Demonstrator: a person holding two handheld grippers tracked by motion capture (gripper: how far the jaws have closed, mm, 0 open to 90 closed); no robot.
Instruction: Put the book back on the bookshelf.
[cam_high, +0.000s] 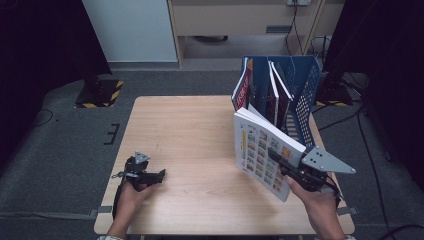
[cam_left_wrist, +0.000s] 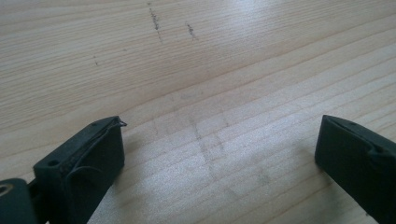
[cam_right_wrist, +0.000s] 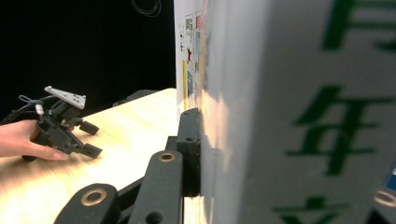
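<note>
Book (cam_high: 260, 150), clamped upright in the right claw (cam_high: 284, 162), is held just below the rack (cam_high: 305, 95), upper right; left claw (cam_high: 159, 175) is spread, idle.

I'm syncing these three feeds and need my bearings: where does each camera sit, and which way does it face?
High view: above the person's side, looking forward and down on the table; both hands, the left gripper, the right gripper clamping a book, and the blue file rack.
Left gripper view: on the left gripper, facing bare wood between its open jaws.
Right gripper view: on the right gripper, along the book's spine.
Shared: the high and right gripper views both show the left gripper.
</note>
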